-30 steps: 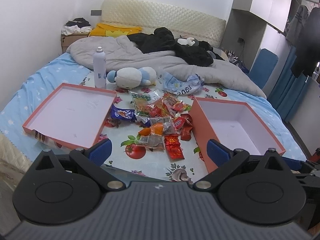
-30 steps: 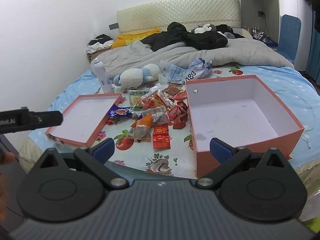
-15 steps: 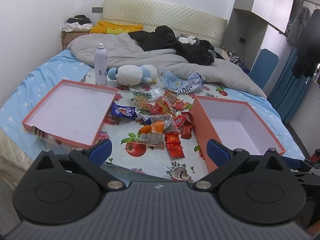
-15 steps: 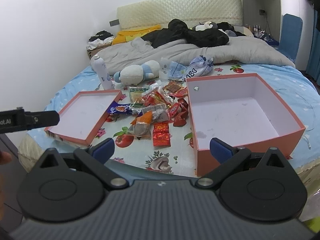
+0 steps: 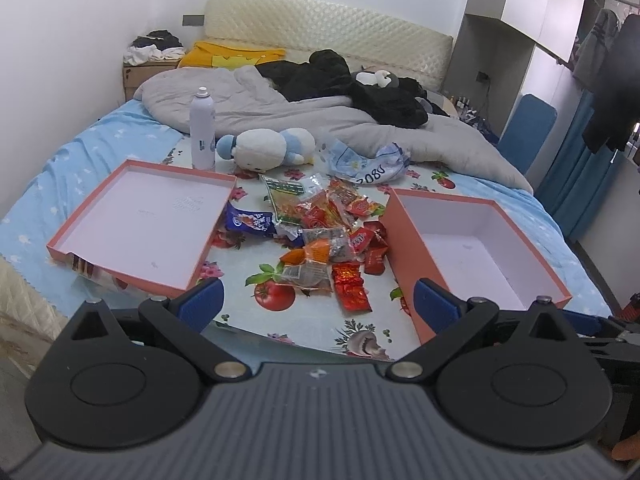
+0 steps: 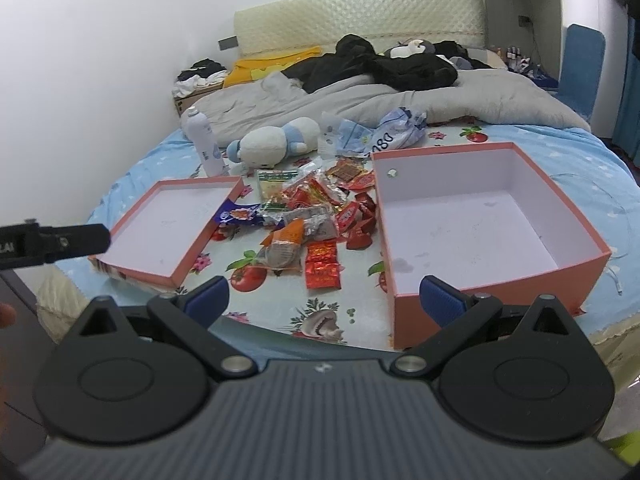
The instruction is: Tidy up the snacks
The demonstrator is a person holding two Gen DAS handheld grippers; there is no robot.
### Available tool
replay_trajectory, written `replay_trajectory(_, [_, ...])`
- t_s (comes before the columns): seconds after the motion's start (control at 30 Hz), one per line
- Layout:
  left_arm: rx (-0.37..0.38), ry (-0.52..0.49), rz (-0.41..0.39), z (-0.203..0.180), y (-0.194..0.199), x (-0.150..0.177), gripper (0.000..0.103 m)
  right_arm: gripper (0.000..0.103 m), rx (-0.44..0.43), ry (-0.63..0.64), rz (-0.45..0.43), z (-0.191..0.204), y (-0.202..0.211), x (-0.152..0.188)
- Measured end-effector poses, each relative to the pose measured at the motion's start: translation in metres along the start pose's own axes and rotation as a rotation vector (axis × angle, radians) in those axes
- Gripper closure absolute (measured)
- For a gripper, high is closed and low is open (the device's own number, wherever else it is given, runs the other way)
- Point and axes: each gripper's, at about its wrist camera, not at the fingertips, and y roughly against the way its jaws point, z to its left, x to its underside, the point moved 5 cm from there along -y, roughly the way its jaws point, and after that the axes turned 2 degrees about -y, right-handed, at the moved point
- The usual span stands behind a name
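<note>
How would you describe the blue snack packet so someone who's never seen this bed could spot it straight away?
Start at the shallow pink box lid on the left of the bed, then look at the snack pile between it and the deep pink box. The blue snack packet lies at the pile's left edge, against the lid's wall. It is the only dark blue wrapper; the rest are red, orange or clear.

White walls point(image 5: 80, 20); cream quilted headboard point(image 5: 328, 28); bed with light blue sheet point(image 5: 68, 160), grey duvet point(image 5: 260, 108); blue chair point(image 5: 528, 128) right; blue curtain point(image 5: 576, 184) beyond.
</note>
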Motion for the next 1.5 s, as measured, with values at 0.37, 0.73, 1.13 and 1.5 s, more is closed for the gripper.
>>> replay_trajectory(0.37, [0.015,0.014,0.004,0.0,0.0,0.004,0.001,0.0,0.007,0.01,0.016,0.003,-0.001,0.007])
replay_trajectory(0.73, [0.048,0.046,0.012,0.006,-0.016,0.006,0.001,0.0,-0.035,-0.028,0.021,-0.005,-0.018,0.002])
replay_trajectory(1.13, [0.039,0.078,0.135,0.011,-0.089,0.006,0.001,0.038,-0.076,0.015,0.087,0.008,-0.067,-0.007])
replay_trajectory(1.5, [0.037,0.155,0.243,0.026,-0.186,-0.006,0.002,0.045,-0.083,0.07,0.229,0.017,-0.151,-0.017])
